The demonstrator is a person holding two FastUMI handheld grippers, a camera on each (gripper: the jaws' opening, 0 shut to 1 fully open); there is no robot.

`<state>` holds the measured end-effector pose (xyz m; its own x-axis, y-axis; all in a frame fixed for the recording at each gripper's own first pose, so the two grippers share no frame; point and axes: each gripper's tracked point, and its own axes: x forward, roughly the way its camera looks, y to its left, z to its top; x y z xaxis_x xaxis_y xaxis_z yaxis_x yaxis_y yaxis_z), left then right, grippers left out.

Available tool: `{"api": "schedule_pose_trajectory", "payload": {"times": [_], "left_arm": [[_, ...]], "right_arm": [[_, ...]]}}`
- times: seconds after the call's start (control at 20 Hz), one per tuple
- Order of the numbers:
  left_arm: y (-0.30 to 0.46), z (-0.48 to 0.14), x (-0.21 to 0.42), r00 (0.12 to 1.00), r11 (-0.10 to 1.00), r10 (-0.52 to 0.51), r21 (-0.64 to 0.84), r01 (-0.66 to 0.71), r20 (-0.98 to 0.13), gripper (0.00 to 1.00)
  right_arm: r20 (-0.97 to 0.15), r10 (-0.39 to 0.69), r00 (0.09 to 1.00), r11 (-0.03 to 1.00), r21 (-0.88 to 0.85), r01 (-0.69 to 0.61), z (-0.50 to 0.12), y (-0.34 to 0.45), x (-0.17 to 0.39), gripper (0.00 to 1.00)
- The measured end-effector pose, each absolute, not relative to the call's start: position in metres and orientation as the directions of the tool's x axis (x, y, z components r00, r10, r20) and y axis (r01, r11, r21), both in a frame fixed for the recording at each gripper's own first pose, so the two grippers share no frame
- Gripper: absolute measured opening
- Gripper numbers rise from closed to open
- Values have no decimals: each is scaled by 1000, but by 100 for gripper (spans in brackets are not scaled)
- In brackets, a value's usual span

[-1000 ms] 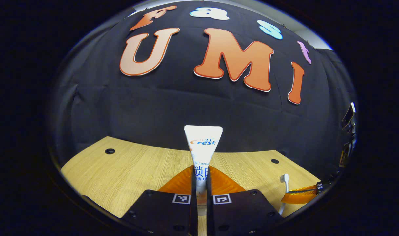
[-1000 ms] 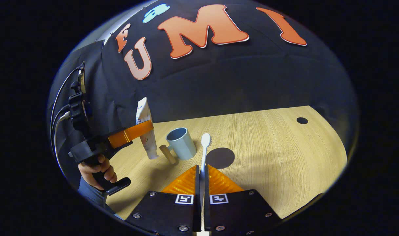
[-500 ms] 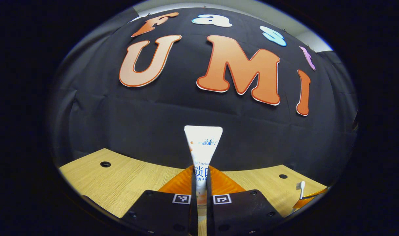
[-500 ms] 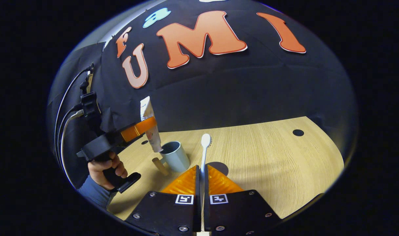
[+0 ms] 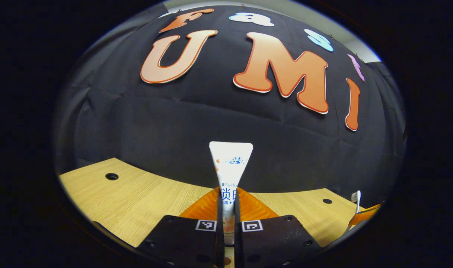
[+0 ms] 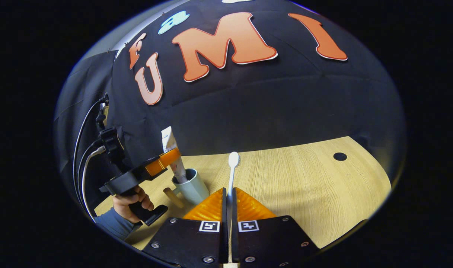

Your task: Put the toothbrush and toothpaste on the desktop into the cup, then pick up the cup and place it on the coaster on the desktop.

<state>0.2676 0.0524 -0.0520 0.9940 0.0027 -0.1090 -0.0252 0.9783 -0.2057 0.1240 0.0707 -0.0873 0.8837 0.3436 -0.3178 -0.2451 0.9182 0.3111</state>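
Left gripper view: left gripper (image 5: 226, 208) pinching toothpaste tube (image 5: 230, 167) upright between both fingers, above wooden desktop (image 5: 137, 201).

Right gripper view: right gripper (image 6: 228, 197) clamped on white toothbrush (image 6: 232, 169), bristles upward; toothpaste's lower end inside pale blue cup (image 6: 191, 186), just left of the fingers, wooden handle toward the camera.

1. The wall (image 5: 196, 123) of the booth is a black cloth with soft folds and creases.
2. Above the cloth, a pale strip of the room's wall (image 5: 312, 16) is seen.
3. The table (image 6: 308, 193) is light wood with fine grain.
4. It has small round dark holes (image 6: 340, 156), one near the far right corner.
5. The light is even; soft shadows lie on the wood.
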Motion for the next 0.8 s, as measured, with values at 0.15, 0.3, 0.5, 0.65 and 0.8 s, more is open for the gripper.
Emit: {"api": "schedule_pose_trajectory", "payload": {"times": [0.15,0.3,0.5,0.65,0.8], "left_arm": [[50,-64,264,989,972,-7,-233,-28,-147,10],[49,-78,258,982,973,1,-225,-44,-188,10],[49,-89,250,971,978,8,-198,-57,-238,13],[39,-100,243,959,985,-31,-171,-19,-281,26],[41,-91,244,966,990,-34,-141,-3,-257,33]], "right_arm": [[-318,332,888,923,302,-237,-87,68,127,4],[-317,321,892,927,296,-228,-86,68,130,4],[-284,315,906,927,297,-229,-78,69,137,4],[-257,322,911,923,299,-242,-69,79,140,4],[-228,332,915,920,294,-260,-59,88,144,4]]}}
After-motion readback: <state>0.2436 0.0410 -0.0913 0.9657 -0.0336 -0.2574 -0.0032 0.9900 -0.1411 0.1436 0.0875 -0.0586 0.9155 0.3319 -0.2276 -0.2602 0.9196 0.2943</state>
